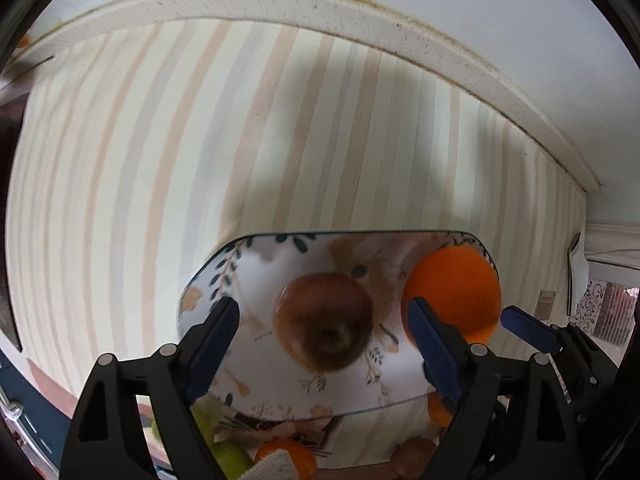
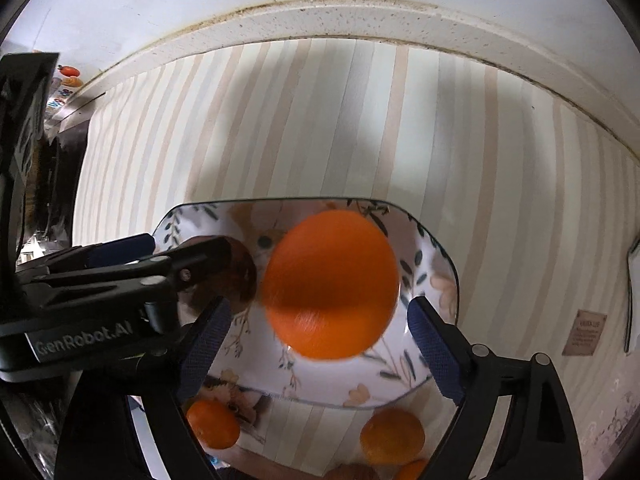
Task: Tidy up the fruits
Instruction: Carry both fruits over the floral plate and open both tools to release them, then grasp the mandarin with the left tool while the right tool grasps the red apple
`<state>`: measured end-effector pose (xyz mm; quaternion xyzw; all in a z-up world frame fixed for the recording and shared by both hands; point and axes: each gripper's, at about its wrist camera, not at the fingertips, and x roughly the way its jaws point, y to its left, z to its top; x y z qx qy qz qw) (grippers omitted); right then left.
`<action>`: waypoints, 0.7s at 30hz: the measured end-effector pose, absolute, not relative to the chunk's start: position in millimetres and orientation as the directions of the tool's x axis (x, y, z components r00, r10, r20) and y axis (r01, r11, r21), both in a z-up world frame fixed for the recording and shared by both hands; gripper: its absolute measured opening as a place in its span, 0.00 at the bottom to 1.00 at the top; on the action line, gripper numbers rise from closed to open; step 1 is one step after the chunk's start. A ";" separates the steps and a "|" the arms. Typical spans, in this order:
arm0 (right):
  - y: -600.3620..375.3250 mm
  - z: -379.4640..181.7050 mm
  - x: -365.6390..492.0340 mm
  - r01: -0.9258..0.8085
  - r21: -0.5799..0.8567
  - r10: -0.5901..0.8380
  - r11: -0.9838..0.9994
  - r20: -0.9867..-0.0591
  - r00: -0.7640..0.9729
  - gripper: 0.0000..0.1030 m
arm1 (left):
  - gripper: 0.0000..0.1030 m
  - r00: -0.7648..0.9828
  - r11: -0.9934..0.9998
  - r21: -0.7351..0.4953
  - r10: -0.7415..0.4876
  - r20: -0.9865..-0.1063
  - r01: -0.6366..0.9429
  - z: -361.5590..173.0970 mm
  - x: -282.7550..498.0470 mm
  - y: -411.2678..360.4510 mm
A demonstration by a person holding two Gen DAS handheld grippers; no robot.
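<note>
While both grippers are pointed steeply down at the counter, a white plate with a leaf-and-flower print and a dark rim is seen lying on a cloth striped in cream, beige and pale grey. On the left part of the plate a reddish-brown apple is seen resting, stem hollow toward the camera, and the left gripper is held over it with its jaws spread; the blue pads stand clear of the apple on either side, and nothing is pinched. Just to the right of the apple, on the same plate, a large round orange is seen; whether the two fruits touch cannot be told. The right gripper is held over the orange with its jaws likewise spread, a gap being visible between each pad and the fruit. Nearer the camera, off the plate, further fruit is left on the cloth: a green fruit at the left, then small oranges, partly hidden behind the gripper frames.
</note>
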<state>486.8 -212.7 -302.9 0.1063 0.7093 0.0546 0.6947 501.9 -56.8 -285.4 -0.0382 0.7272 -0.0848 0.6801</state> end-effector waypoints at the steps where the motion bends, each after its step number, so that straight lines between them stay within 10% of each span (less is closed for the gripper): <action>1: -212.9 -298.2 482.2 0.077 0.229 0.230 0.970 -0.973 -0.009 0.89 | 0.83 -0.058 0.984 -0.170 -0.167 -0.984 0.061 -281.5 499.4 -53.5; 21: -214.9 -207.4 371.0 0.116 0.177 0.159 0.977 -0.975 0.152 0.89 | 0.83 0.196 0.990 -0.054 -0.079 -0.977 0.129 -189.4 388.2 -24.3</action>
